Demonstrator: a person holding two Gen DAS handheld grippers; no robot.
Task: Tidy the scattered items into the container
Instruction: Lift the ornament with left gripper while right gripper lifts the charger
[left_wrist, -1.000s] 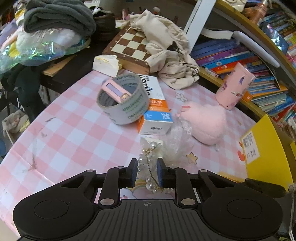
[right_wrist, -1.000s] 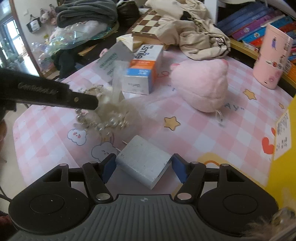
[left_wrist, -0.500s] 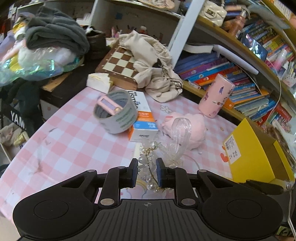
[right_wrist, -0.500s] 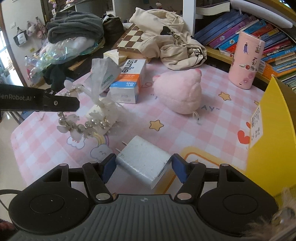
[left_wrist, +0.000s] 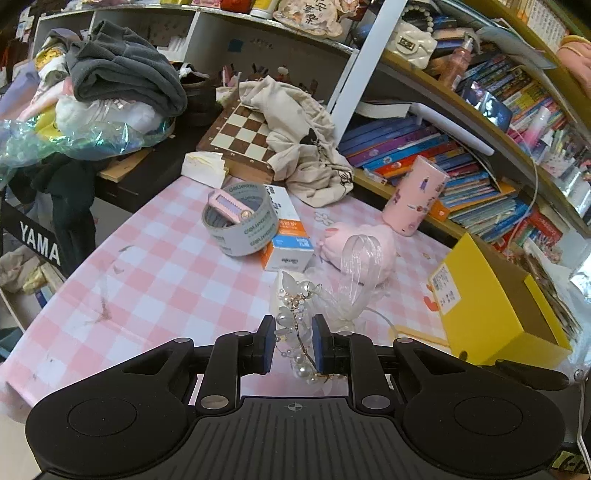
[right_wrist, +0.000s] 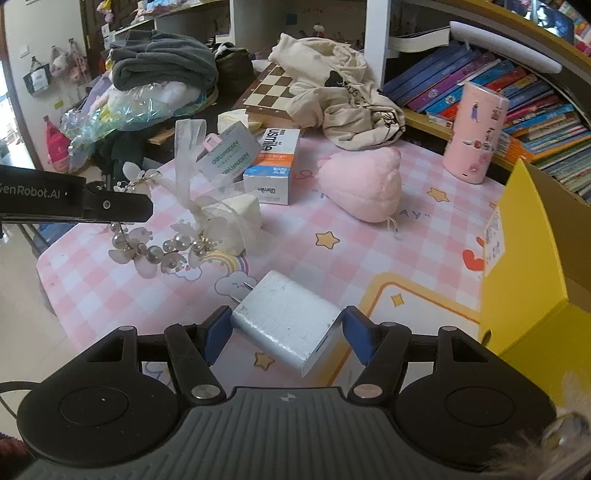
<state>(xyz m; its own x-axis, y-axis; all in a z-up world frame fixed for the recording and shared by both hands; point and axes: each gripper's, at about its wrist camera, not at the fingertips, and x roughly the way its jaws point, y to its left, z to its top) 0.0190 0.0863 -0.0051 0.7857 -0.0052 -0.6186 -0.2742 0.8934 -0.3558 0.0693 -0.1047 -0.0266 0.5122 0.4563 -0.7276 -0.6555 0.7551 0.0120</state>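
Hanging between the left gripper (left_wrist: 293, 345) jaws, clamped, is the pearl hairpiece (left_wrist: 297, 332); right gripper (right_wrist: 286, 334) jaws clamp the charger (right_wrist: 286, 319).

A pink-checked table (left_wrist: 155, 273) bears a tape roll (left_wrist: 240, 225), toothpaste box (left_wrist: 288, 236), pink plush (right_wrist: 364, 184), pink tumbler (right_wrist: 474, 133) and yellow box (left_wrist: 491, 299).

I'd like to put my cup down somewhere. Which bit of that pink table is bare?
Bare: the checked stretch left of the tape roll, and the cloth between the pink plush and yellow box. Crowded: around the toothpaste box.
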